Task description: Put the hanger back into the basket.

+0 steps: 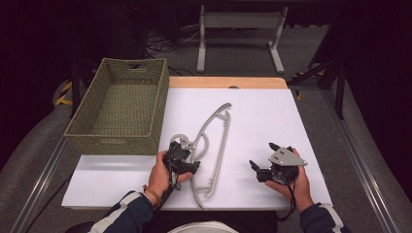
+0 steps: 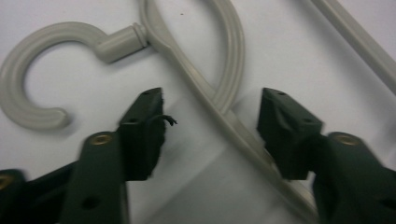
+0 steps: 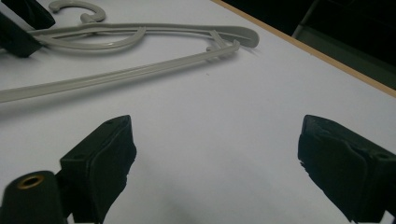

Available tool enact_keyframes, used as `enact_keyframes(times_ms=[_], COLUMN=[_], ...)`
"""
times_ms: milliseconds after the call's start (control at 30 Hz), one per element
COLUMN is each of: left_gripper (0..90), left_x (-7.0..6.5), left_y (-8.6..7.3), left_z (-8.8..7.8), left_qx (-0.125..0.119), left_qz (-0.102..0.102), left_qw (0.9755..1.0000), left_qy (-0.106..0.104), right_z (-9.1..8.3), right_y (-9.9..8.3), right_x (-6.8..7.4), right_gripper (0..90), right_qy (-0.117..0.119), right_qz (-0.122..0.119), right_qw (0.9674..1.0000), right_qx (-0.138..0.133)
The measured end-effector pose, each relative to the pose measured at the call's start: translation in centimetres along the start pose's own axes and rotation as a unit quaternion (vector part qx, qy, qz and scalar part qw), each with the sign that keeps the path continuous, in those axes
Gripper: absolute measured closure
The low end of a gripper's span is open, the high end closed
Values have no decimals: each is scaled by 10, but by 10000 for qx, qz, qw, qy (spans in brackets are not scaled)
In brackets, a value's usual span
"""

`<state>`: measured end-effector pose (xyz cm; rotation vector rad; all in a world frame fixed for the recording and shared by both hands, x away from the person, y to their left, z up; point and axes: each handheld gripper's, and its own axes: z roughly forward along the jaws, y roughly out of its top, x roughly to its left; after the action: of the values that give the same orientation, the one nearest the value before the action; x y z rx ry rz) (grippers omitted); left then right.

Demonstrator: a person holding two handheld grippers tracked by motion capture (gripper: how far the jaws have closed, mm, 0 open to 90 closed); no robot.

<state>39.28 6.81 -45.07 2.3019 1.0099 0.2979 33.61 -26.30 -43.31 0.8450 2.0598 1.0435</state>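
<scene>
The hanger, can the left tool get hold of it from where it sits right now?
Probably yes. The left tool is open, its jaws either side of the grey hanger just below the hook, with nothing between them. The hanger lies flat on the white table, so closing should catch it.

Hanger shoulder and bar cut off at frame edges
</scene>
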Motion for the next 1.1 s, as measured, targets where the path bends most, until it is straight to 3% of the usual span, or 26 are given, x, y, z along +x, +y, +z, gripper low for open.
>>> enact_keyframes(times_ms=[133,200,267,400,533,767,867,1100], left_gripper=[601,603,607,605,580,595,657,814], left_x=[13,16,15,15,12,11,12,5], left_y=[6,9,14,20,23,28,33,42], left_z=[-2,-3,-4,-4,-2,-1,0,5], left_qx=[247,386,639,951,1028,1183,1300,1433], left_qz=[139,191,367,466,516,711,924,1471], left_qw=[9993,9985,9969,9940,9932,9902,9868,9785], left_qy=[-230,-345,-262,-260,-153,-202,-293,-177], right_z=[1,2,3,6,7,9,10,9], right_y=[-1,-2,-3,-3,-4,-4,-5,-5], right_x=[-1,-1,-1,-1,0,1,0,-3], right_gripper=[116,116,116,117,117,117,118,118], right_qy=[4,35,40,77,153,221,237,236], right_qz=[41,83,109,127,160,146,164,232], right_qw=[9999,9999,9997,9992,9990,9985,9980,9979], right_qx=[109,147,227,367,391,477,563,564])
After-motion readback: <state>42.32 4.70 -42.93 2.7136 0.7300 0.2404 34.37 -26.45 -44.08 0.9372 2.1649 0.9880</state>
